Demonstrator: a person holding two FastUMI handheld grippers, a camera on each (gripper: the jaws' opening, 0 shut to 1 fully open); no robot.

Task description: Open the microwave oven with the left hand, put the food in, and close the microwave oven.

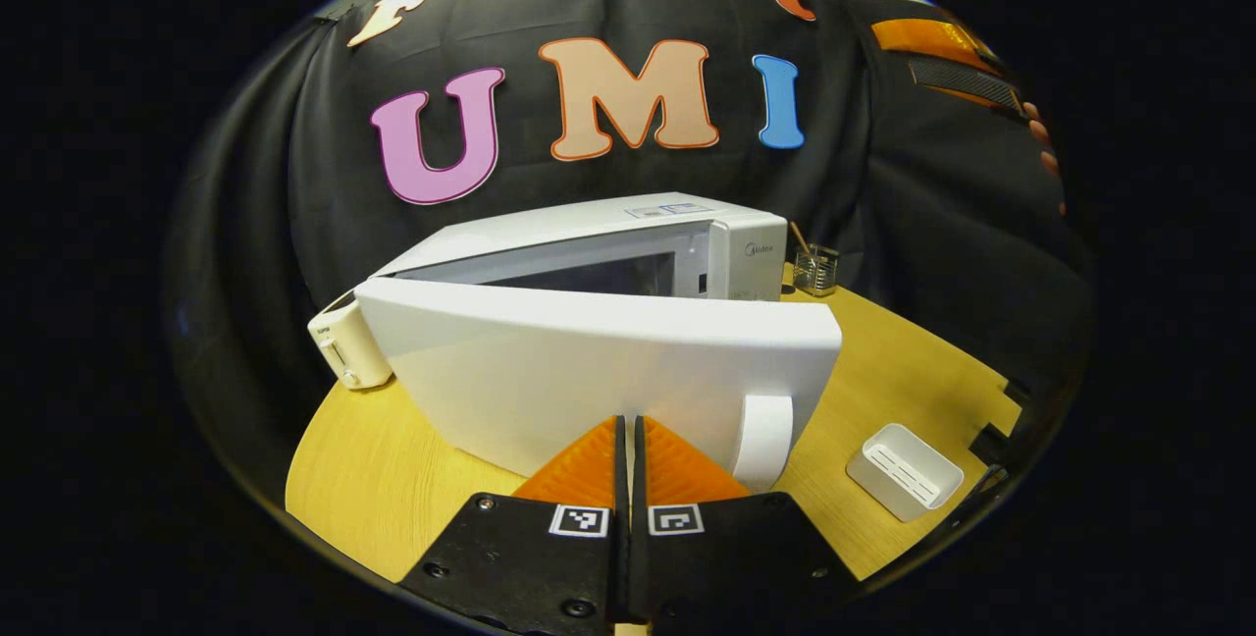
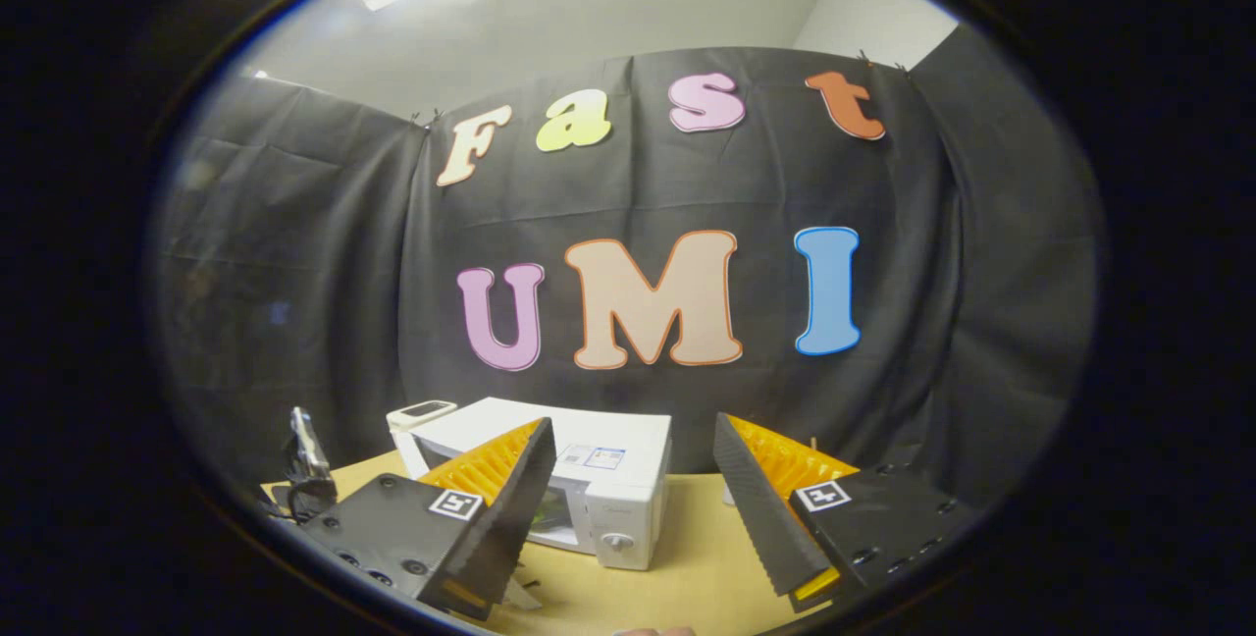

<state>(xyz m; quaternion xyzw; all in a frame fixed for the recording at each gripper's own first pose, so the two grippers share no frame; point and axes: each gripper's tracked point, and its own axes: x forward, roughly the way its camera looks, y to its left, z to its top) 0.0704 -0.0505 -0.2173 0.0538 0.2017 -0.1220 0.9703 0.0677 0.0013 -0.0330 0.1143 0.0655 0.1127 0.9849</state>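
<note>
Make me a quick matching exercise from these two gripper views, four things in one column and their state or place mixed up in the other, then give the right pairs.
Things:
1. microwave door
2. left gripper
3. right gripper
4. white tray

States or places:
A. fingers spread wide apart, holding nothing
B. swung partly open
C. lying on the wooden table, right of the microwave in the left gripper view
D. fingers closed together, right in front of the door

Pairs: 1-B, 2-D, 3-A, 4-C
</note>
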